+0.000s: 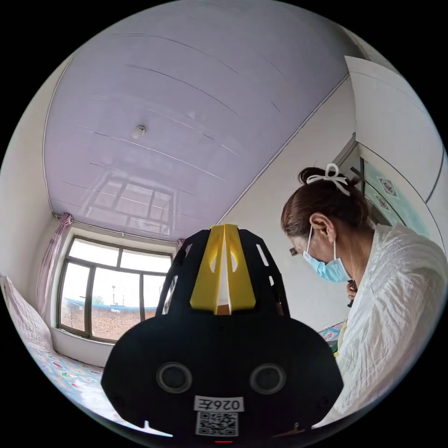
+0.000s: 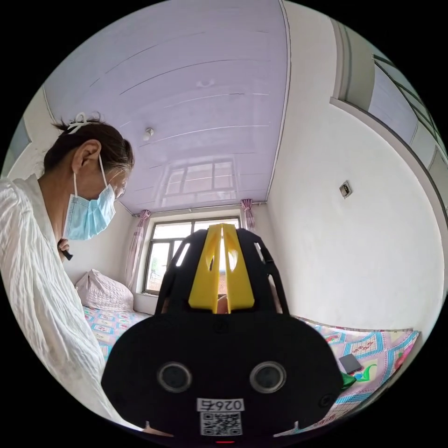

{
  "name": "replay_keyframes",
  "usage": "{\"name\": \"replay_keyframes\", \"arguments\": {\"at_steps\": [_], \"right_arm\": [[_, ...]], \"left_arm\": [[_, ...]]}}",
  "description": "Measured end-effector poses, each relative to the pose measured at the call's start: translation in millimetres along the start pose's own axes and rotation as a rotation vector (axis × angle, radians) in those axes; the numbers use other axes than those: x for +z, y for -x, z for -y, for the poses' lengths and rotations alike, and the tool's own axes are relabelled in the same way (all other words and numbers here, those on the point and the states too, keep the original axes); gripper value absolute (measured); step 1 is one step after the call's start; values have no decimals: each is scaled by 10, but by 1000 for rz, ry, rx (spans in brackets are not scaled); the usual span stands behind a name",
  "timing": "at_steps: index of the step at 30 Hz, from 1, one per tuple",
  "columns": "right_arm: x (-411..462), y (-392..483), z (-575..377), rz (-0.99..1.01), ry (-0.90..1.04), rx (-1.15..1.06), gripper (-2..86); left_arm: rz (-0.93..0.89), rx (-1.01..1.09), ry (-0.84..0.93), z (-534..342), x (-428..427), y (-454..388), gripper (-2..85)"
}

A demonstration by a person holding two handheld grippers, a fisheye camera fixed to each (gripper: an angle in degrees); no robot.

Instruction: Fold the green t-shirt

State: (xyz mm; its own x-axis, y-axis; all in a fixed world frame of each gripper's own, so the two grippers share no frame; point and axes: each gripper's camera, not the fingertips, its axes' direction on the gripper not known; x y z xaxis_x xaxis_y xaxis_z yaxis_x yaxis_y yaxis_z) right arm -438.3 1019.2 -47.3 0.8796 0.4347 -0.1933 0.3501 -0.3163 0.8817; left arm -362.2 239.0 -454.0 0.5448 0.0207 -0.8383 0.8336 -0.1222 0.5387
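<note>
Both views tilt up toward the ceiling. My left gripper (image 1: pixel 225 228) points upward, its yellow jaws shut tip to tip with nothing between them. My right gripper (image 2: pixel 222 227) stands the same way, jaws shut and empty. A small bit of green cloth (image 2: pixel 347 381) peeks out beside the right gripper's black body, low on the bed; I cannot tell whether it is the t-shirt. A person in a white crinkled shirt (image 1: pixel 392 298) stands close to both grippers, head bent down, and the shirt (image 2: pixel 32 280) fills the left side of the right gripper view.
A bed with a patterned quilt (image 2: pixel 373 343) lies below, along the white wall (image 2: pixel 364 242). A pillow (image 2: pixel 103 293) rests near the window (image 2: pixel 163 254). A dark flat object (image 2: pixel 350 363) lies on the quilt. The window (image 1: pixel 100 291) and a pillow (image 1: pixel 25 317) also appear at the left.
</note>
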Motion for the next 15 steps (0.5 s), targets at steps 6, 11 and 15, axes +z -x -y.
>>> {"name": "replay_keyframes", "arguments": {"at_steps": [6,11,15], "right_arm": [[-5,136,-75,-69,-22,-98,-9],[124,170,-111,-102,76,-120,-10],[191,109,-203,-117,95,-102,-10]], "left_arm": [[199,139,131,8,259,-262,-9],[209,128,172,-33,406,-290,-9],[205,16,170,-85,434,-137,-9]]}}
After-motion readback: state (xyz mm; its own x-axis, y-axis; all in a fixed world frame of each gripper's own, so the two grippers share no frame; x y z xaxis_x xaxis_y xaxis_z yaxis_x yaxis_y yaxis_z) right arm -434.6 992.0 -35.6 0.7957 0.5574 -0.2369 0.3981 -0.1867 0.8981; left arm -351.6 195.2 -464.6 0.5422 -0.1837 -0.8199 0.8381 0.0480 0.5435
